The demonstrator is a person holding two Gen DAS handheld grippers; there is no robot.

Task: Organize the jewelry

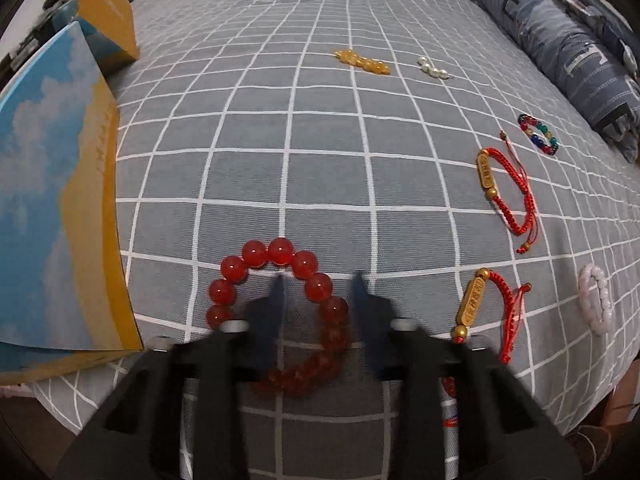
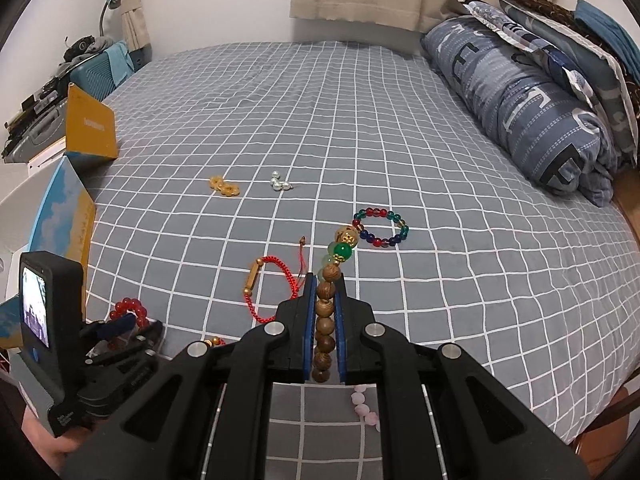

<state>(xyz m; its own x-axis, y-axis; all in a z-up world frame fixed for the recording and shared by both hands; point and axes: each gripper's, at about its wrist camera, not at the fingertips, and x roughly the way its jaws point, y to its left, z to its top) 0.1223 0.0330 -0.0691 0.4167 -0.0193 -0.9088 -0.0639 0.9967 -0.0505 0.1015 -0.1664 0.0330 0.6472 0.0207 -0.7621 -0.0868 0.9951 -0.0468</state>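
Right tool (image 2: 325, 280): closed on the wooden bead strand (image 2: 325, 312), which runs between the blue pads and ends past the tips in green and gold beads.
Left tool (image 1: 318, 280): jaws apart, low over the bed near its front edge; one finger sits inside the red bead bracelet (image 1: 276, 312), the other just outside its right side.
Pink bracelet (image 1: 596, 300): flat on the bed (image 1: 320, 140) by the front edge, toward the right.
Cord bracelets: one red cord with a gold tube (image 1: 486, 304) lies just right of the left tool; a second (image 1: 506, 190) lies farther in.
Multicolour bracelet (image 2: 380, 227): a ring of beads just beyond the strand's tip, toward the right edge.
Yellow beads (image 2: 224, 186): mid-bed, left of the pearls (image 2: 280, 185).
Box (image 1: 52, 200): blue-and-yellow, at the left edge, with a yellow piece (image 1: 108, 12) standing beyond it.
Pillow (image 2: 520, 100): rolled along the right edge.
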